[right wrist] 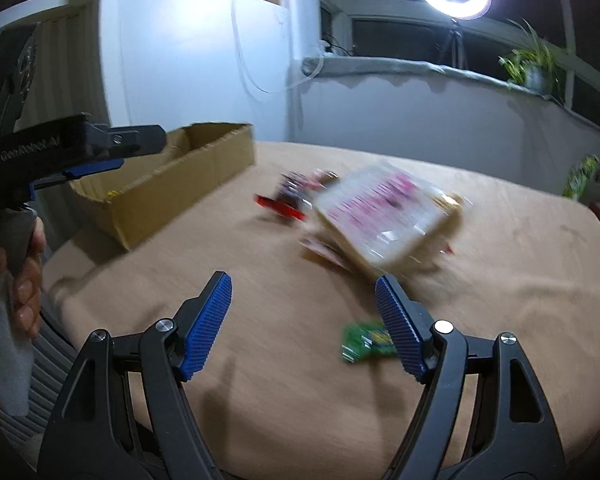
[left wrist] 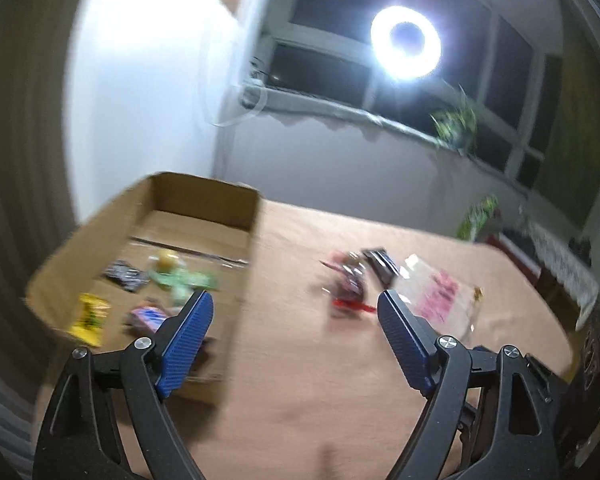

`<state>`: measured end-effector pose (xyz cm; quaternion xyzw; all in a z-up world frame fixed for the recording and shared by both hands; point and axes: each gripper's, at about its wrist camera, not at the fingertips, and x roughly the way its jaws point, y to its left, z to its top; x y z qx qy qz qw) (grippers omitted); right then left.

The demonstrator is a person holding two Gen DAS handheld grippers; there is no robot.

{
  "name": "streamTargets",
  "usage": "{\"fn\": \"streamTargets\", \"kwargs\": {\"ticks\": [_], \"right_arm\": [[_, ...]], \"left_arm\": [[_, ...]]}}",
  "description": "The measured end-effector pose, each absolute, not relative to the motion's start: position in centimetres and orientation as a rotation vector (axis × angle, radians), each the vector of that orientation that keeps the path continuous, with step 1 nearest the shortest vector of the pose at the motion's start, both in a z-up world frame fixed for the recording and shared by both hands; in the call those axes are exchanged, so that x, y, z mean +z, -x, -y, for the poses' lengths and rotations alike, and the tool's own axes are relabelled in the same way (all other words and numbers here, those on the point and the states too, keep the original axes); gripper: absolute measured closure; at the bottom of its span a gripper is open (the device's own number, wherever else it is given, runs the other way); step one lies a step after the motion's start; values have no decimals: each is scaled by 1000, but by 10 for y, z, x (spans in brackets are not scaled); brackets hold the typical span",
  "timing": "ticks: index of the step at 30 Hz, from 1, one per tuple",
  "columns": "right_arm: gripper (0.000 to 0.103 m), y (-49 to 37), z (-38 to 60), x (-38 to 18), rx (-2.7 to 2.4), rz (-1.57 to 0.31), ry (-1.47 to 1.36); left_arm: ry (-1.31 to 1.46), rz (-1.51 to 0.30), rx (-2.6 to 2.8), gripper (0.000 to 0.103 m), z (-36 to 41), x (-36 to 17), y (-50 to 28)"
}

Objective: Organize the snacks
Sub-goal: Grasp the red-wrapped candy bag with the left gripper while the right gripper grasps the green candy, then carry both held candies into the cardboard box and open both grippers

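Both the left gripper (left wrist: 296, 300) and the right gripper (right wrist: 303, 284) stand spread wide, pinching nothing. Several snack packets lie in the cardboard box (left wrist: 204, 200); a clear pink-printed bag (right wrist: 380, 208) and a green packet (right wrist: 362, 342) lie on the tan tablecloth (right wrist: 260, 280).

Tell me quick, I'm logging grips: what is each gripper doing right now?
Left gripper: open, nothing between its jaws.
Right gripper: open, holding nothing; a green packet lies on the table below it.
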<state>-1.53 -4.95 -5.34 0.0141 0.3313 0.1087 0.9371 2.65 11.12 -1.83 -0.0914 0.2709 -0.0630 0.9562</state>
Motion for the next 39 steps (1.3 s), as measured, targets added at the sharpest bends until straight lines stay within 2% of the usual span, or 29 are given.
{"fn": "streamTargets", "kwargs": {"ticks": [8, 22, 23, 24, 25, 30, 32, 39], "right_arm": [[26, 26, 102, -73, 166, -706, -86], [26, 19, 94, -87, 186, -710, -50], [30, 19, 94, -87, 184, -710, -48], [35, 20, 93, -87, 180, -708, -45], [37, 21, 93, -88, 177, -705, -43], [60, 24, 98, -88, 150, -691, -37], [65, 25, 100, -87, 144, -689, -40], [66, 30, 104, -88, 140, -668, -71]], "left_arm": [[78, -639, -148, 19, -52, -48, -69], [67, -764, -89, 19, -44, -73, -137], [87, -770, -101, 27, -46, -75, -138], [108, -780, -116, 40, -49, -77, -139], [123, -807, -122, 61, -51, -82, -141], [144, -816, -133, 61, -52, -85, -140], [162, -814, -143, 61, -55, -86, -139], [201, -799, -151, 62, -61, -85, -136]]}}
